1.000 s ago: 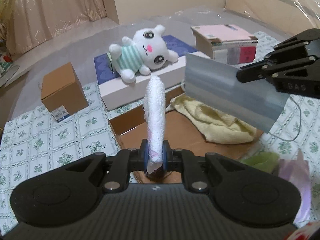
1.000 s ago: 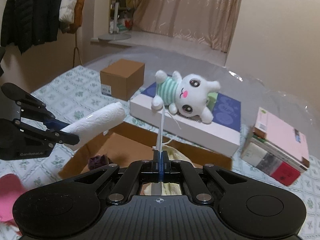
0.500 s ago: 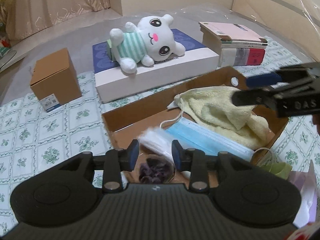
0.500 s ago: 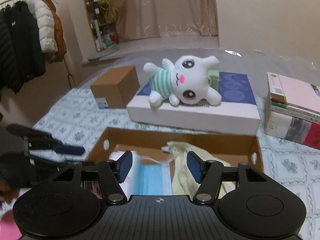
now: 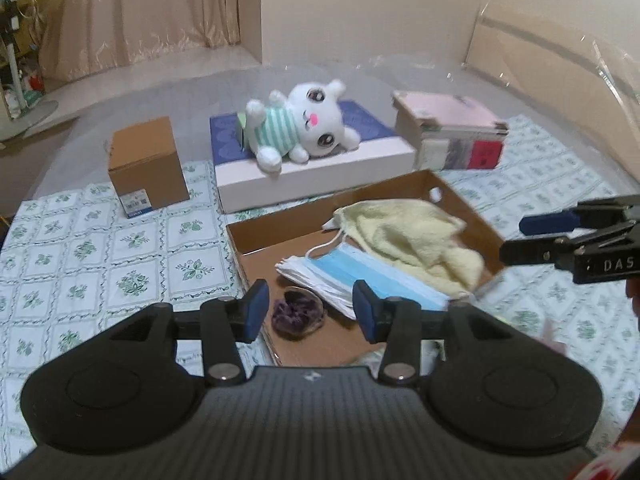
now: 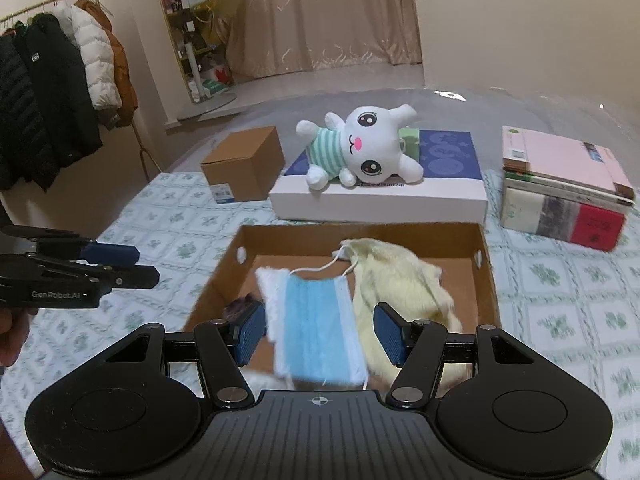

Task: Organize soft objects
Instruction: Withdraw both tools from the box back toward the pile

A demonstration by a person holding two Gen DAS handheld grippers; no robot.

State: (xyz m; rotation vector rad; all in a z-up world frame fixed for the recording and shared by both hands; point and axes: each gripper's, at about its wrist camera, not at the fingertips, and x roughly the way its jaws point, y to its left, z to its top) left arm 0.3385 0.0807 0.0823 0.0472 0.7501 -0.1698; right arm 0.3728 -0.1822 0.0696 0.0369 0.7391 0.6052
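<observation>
1. Now the left gripper (image 5: 308, 312) is hovering with its jaws moderately apart, gripping nothing; they have just been opening, and only the tray floor and a purple scrunchie (image 5: 296, 314) are showing through the gap, lower down and untouched.
2. Just ahead of that gripper and a little to its right, a white towel (image 5: 316, 280) is lying flat in the tray (image 5: 452, 196), with a blue mask (image 5: 376, 276) lying on top of it.
3. Beyond the mask, further to the right, a yellow cloth (image 5: 408, 236) is sitting crumpled against the tray's far right side.
4. Meanwhile the right gripper (image 6: 320, 332) is hanging with its jaws wide, having just been opening, and is clamping nothing; the mask is lying below and between its blue pads (image 6: 390, 334), touching neither.
5. Straight ahead of both grippers, past the tray, a plush bunny (image 6: 360, 148) is lying on its side on a flat white box (image 6: 380, 200).
6. Ahead and to the left of the right gripper, a small carton (image 6: 244, 164) is standing on the patterned cloth (image 6: 168, 216), apart from the white box.
7. Ahead and to its right, a stack of books (image 6: 564, 188) is resting on the same cloth, apart from the tray.
8. Each gripper is showing at the edge of the other's view, on either side of the tray and apart from each other.
9. Far off to the right gripper's left, coats (image 6: 52, 92) are hanging on a rack.
</observation>
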